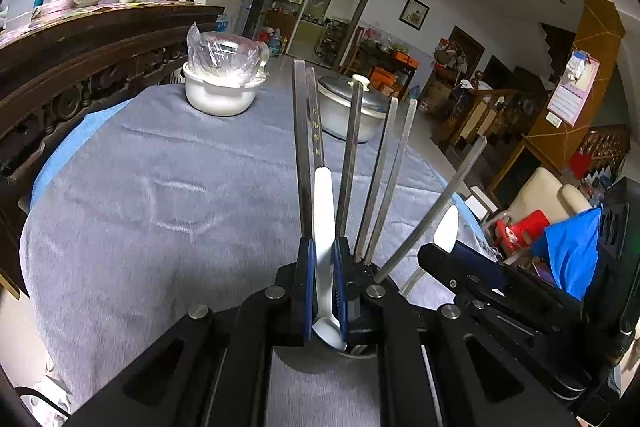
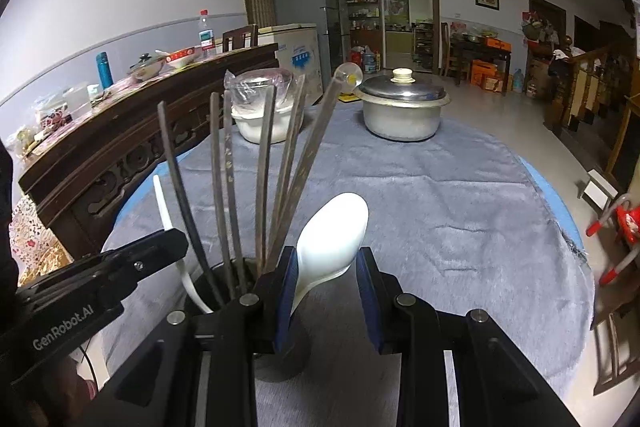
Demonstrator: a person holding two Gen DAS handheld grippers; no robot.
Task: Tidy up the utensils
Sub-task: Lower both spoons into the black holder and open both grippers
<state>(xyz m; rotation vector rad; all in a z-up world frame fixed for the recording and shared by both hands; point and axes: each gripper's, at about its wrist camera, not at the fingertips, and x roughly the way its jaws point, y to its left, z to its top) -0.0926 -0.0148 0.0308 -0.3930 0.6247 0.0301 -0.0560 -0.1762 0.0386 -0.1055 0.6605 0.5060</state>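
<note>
The worktop [image 2: 460, 195] under me is round and draped in a grey-blue cloth. At its far edge stands a lidded metal pot [image 2: 402, 111], and to the left of it, apart, a white pot [image 2: 264, 125] with a clear plastic bag over its top.

Close to me on the near side is the dark utensil holder [image 2: 218, 281], with a fan of long dark chopsticks [image 2: 262, 171] standing up out of it, leaning in several directions.

My left fingers [image 1: 325, 291] are clenched on the handle of a white spoon [image 1: 325, 211]. The blue pads press it from both sides, its bowl sits low between the fingers towards me, and the handle points up and away among the chopsticks, right over the holder's mouth [image 1: 362, 349].

My right fingers [image 2: 328, 291] sit just right of the holder. A second white spoon [image 2: 334, 239] lies between them, bowl up and forward, its curved handle running down along the left pad. The left pad touches it; a gap shows between the spoon and the right pad, so I cannot tell whether I am truly gripping it or only cradling it.

From the left wrist view this second spoon's bowl [image 1: 446, 229] pokes up just right of the chopsticks.
</note>
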